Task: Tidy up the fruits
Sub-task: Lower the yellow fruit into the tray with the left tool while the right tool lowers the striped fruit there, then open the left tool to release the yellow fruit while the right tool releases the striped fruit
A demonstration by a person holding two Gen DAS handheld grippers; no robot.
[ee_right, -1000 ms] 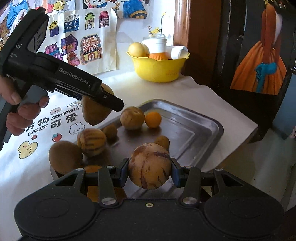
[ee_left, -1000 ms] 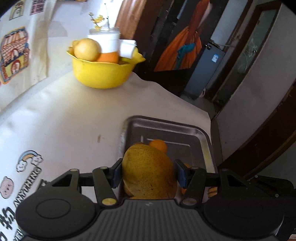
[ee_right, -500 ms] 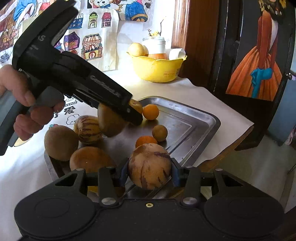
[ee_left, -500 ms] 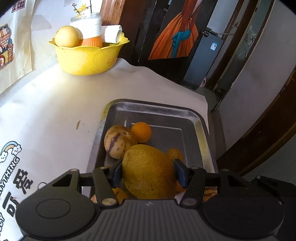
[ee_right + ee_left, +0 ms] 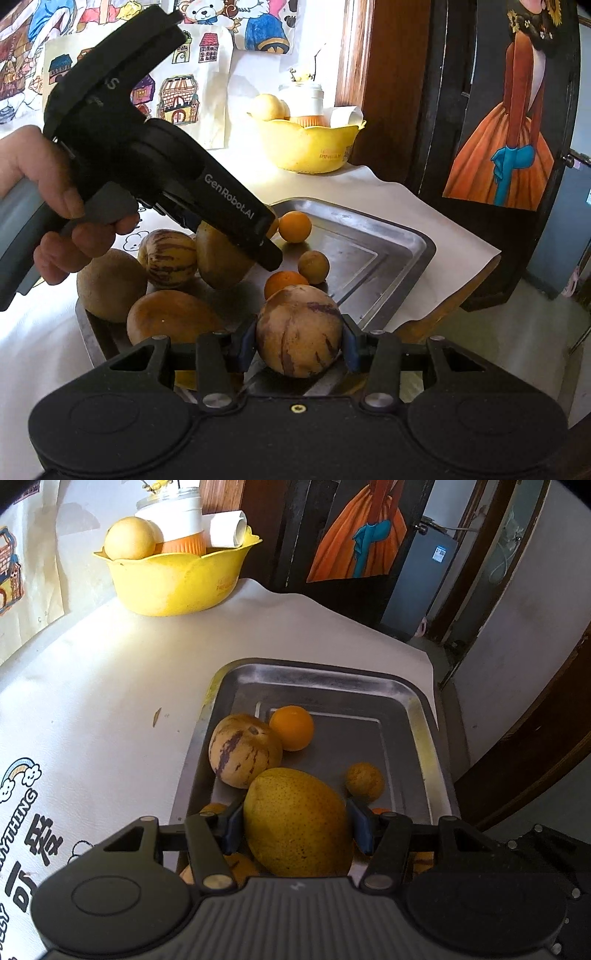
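My left gripper (image 5: 295, 821) is shut on a yellow speckled pear (image 5: 297, 821) and holds it low over the metal tray (image 5: 332, 675), near a purple-striped melon (image 5: 243, 755), an orange (image 5: 291, 727) and a small brownish fruit (image 5: 365, 781). My right gripper (image 5: 298, 345) is shut on a striped pepino melon (image 5: 298, 332) above the tray's near edge (image 5: 399, 236). In the right wrist view the left gripper (image 5: 166, 177) slants down into the tray with the pear (image 5: 221, 262) among several fruits.
A yellow bowl (image 5: 173, 579) with a pale round fruit, a jar and a paper roll stands at the table's far corner. The white tablecloth (image 5: 92, 686) has printed cartoons at the left. The table edge drops off just right of the tray.
My left gripper has carried the pear forward and down into the tray, beside the striped melon. My right gripper has drawn back slightly towards the tray's near edge, still holding its melon.
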